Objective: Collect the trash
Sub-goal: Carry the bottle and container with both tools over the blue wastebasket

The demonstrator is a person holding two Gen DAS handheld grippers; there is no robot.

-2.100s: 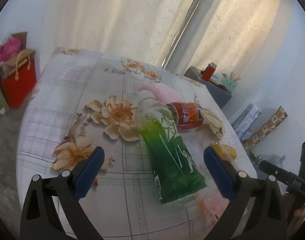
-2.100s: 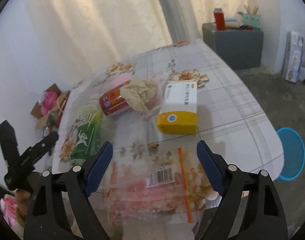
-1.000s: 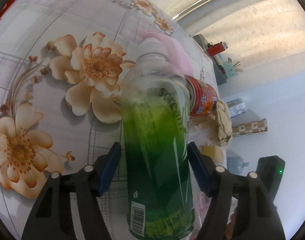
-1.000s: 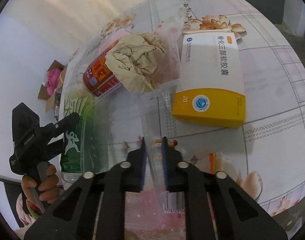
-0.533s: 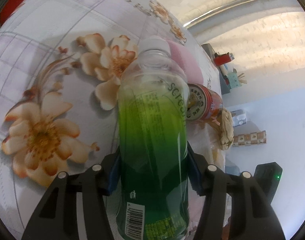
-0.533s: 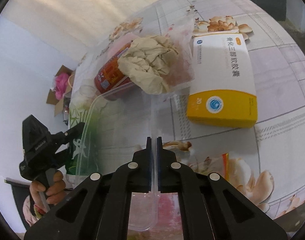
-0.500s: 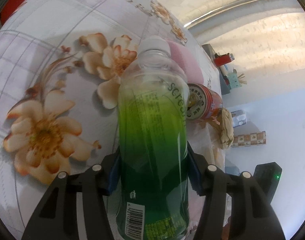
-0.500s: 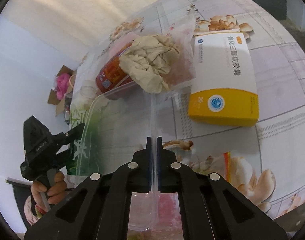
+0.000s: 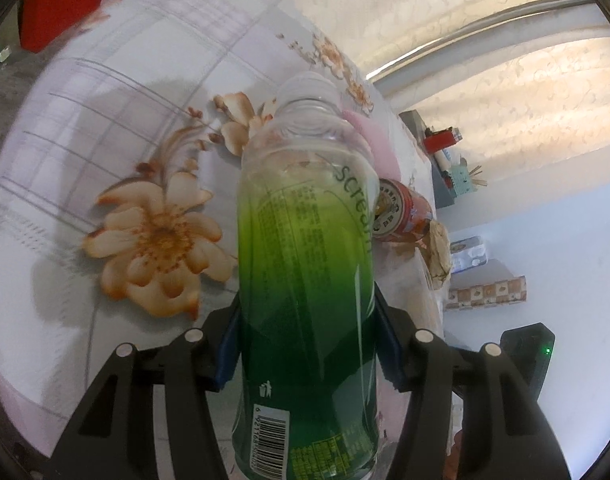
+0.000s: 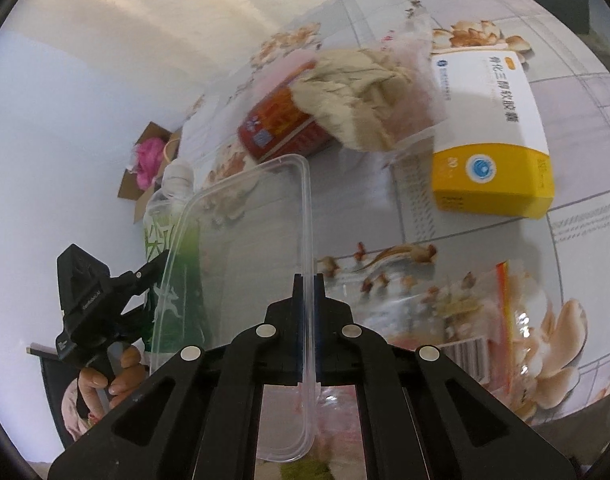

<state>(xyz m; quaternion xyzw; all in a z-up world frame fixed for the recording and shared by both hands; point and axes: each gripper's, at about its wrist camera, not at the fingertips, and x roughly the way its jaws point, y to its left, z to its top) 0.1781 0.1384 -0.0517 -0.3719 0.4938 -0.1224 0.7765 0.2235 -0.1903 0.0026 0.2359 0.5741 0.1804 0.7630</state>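
Since half a second ago the left hand-held gripper [image 9: 307,344] has lifted the green bottle [image 9: 305,280] a little farther off the counter [image 9: 105,128]; more of the floral cloth shows below and to its left, and the red bag [image 9: 61,4] has come into view at the far upper left. The right hand-held gripper [image 10: 308,312] has tilted its clear plastic container [image 10: 241,240] slightly, with the wall now leaning left.

Left hand-held gripper: blue pads [image 9: 227,344] pressed against both sides of the green bottle at its lower half, clamped on it. Bottle points away from the gripper, white cap [image 9: 305,82] farthest out, barcode end nearest.

Right hand-held gripper: jaws nearly together, pinching the thin side wall of the clear plastic container, which extends forward and to the left of the fingers.

Ahead of the right gripper, on the counter: red can [image 10: 281,124] lying on its side, crumpled tan paper [image 10: 353,96] touching it on the right. Further right, yellow-and-white box [image 10: 493,128], lying flat. Just right of the fingers, a clear zip bag [image 10: 457,316] with orange strip and barcode.

Left of the container, the other hand [image 10: 105,376] holding the left gripper's handle.
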